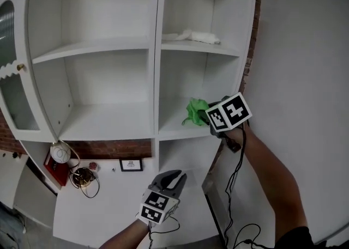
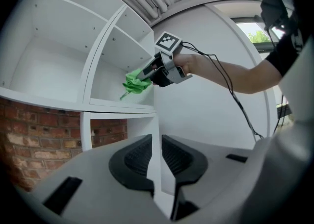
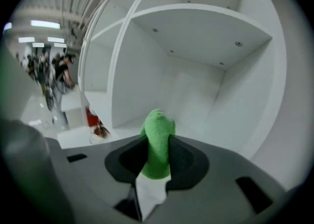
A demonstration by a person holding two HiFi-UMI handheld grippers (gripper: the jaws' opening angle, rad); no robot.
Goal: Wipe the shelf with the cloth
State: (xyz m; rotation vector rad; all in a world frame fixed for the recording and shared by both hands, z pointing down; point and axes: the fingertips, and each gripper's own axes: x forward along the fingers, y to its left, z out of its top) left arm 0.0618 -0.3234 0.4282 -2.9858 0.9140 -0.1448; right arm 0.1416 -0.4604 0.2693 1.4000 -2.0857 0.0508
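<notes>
Now: right gripper (image 1: 205, 116) clamps cloth (image 1: 194, 110) at the shelf (image 1: 173, 129) — wiping stage, I judge, next needing cloth pressed flat and swept — left gripper (image 1: 172, 177) low, jaws together, empty.

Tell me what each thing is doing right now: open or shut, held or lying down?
Right gripper: shut on the fuzzy green cloth.
Fuzzy green cloth: pinched and bunched up; whether it touches a shelf can't be told.
Left gripper: shut, with nothing in it.
Crumpled white cloth: lying loose on the upper right shelf.
Ribbed glass cabinet door: swung open.
</notes>
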